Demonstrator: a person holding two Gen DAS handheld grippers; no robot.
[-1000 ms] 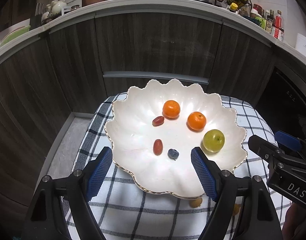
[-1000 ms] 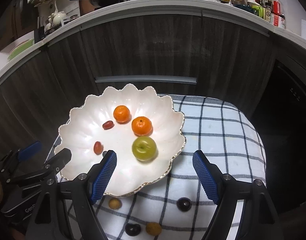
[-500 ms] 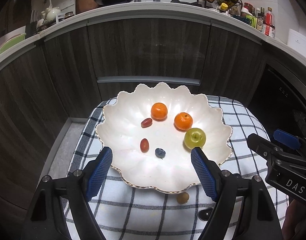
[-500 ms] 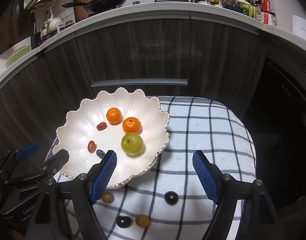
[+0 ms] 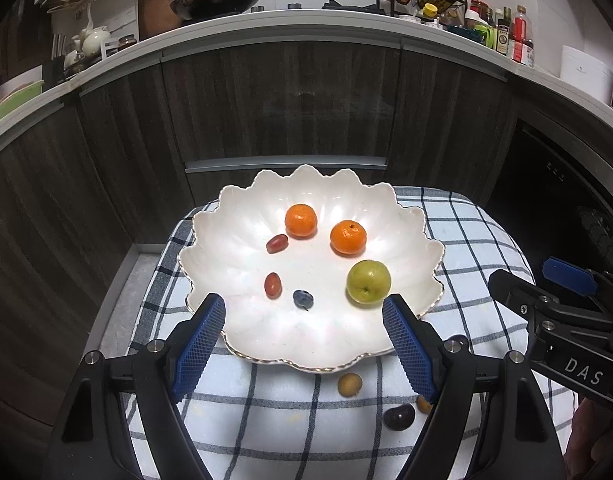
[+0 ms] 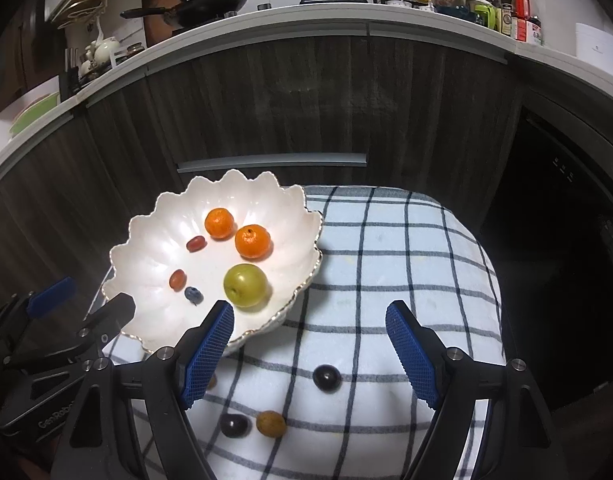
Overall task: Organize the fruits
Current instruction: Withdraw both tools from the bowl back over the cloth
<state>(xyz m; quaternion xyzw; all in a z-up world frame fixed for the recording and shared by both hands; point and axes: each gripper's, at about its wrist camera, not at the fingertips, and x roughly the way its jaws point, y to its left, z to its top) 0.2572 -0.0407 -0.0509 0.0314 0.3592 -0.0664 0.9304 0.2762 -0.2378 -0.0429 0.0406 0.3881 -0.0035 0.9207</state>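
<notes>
Both grippers empty, jaws spread wide; right gripper (image 6: 308, 350) risks nudging the dark grape (image 6: 326, 377), lower centre, so it rolls off the checked cloth (image 6: 406, 264) away from the bowl (image 6: 146, 240).

the left claw (image 5: 304, 340) gapes empty over the white scalloped bowl (image 5: 234, 216) (green apple (image 5: 368, 281) near its right pad).

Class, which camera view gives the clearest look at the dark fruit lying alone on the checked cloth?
The right wrist view: the dark fruit lies fully exposed between the open right gripper fingers. In the left wrist view only a sliver peeks out behind the left gripper finger.
</notes>
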